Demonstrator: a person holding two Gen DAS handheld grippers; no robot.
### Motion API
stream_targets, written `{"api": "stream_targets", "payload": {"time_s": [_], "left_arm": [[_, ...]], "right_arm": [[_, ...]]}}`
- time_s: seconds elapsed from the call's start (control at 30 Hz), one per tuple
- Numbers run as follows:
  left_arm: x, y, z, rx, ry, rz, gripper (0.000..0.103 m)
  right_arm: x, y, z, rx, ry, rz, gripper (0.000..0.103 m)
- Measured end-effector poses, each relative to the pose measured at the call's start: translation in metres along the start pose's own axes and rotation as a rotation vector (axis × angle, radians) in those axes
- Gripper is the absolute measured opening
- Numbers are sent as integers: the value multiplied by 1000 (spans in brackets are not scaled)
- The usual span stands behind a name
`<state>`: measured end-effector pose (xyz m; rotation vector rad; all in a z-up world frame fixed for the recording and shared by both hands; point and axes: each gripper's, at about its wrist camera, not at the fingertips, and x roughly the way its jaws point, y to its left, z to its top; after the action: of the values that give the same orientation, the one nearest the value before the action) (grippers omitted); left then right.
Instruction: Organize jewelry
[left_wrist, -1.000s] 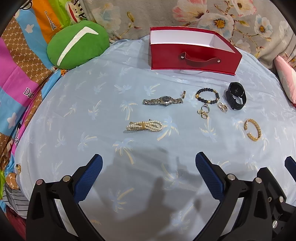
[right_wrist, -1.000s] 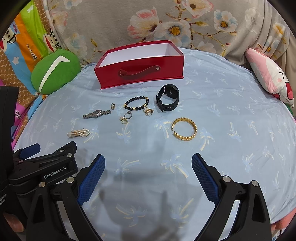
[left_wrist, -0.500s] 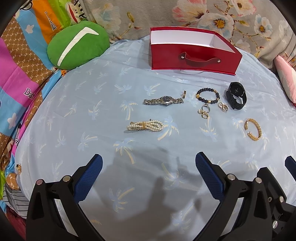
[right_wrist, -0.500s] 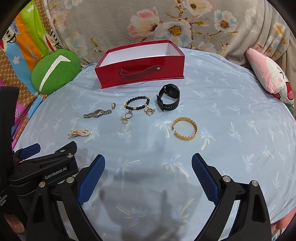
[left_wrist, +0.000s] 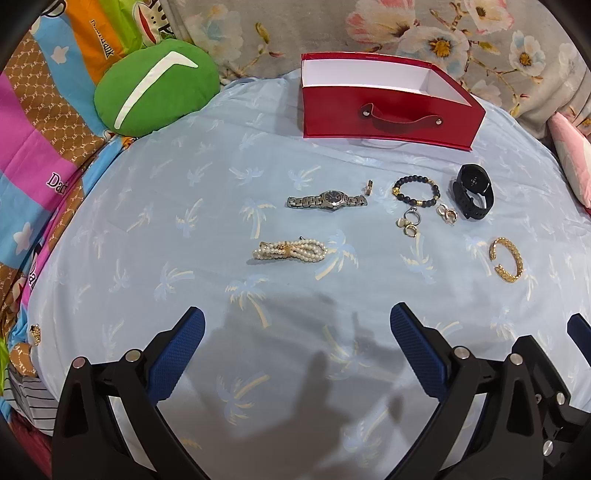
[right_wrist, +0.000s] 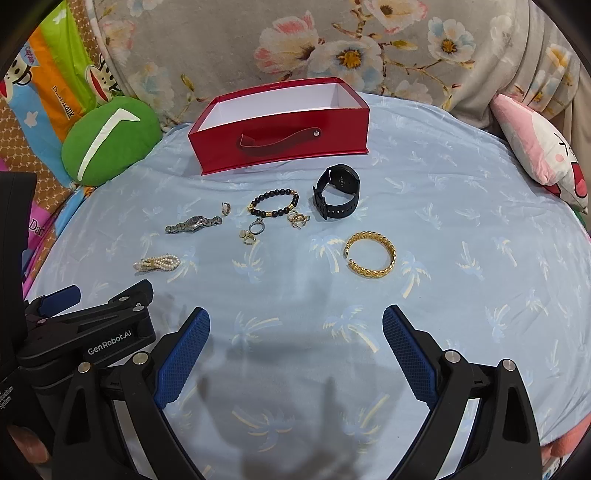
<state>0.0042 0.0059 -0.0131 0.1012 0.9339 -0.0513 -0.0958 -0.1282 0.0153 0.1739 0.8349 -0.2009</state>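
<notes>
Nearest the cameras, the left gripper (left_wrist: 295, 339) and the right gripper (right_wrist: 295, 338) both hang over the pale blue palm-print sheet (left_wrist: 147, 236) with their blue-padded fingers spread wide and nothing between them; in the right wrist view the left gripper's black body shows at the lower left, printed "GenRobot.AI". Just beyond the left gripper lies a pearl bracelet (left_wrist: 290, 251), and beyond the right one a gold cuff bangle (right_wrist: 370, 259), well apart from each other. Farther on runs a loose row of pieces: a silver metal-link wristwatch (left_wrist: 327, 200) with a small ring (left_wrist: 368, 187) just beside its end, a black bead bracelet with gold spacers (left_wrist: 416, 191), a cluster of small rings and earrings (left_wrist: 409, 222) just in front of it, another small pair (left_wrist: 447, 215) to its right, and a black smartwatch (left_wrist: 473, 195) standing on its strap. Behind them sits an open red box (left_wrist: 388, 122) with a strap handle and white lining (no jewelry visible inside it). At the far left rest a green cushion (left_wrist: 155, 86) and a cartoon-monkey blanket (left_wrist: 44, 129) with partly readable lettering, "Da…"; a pink plush pillow (right_wrist: 539, 151) lies at the far right.
</notes>
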Motion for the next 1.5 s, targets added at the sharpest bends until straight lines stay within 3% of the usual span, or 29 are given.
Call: {"api": "stream_targets", "payload": {"time_s": [0.53, 0.8, 1.03, 1.2, 1.5], "left_arm": [[3, 0, -1, -3, 4, -2, 98], [23, 23, 2, -78, 43, -3, 98], [41, 46, 14, -132, 49, 21, 98], [52, 50, 27, -122, 38, 39, 98], [78, 39, 58, -97, 38, 1, 98]], "right_arm": [[2, 0, -1, 3, 5, 0, 93], [16, -15, 4, 33, 7, -19, 93], [42, -44, 31, 81, 0, -59, 91], [73, -58, 59, 99, 10, -50, 83], [127, -73, 111, 143, 13, -54, 72]]}}
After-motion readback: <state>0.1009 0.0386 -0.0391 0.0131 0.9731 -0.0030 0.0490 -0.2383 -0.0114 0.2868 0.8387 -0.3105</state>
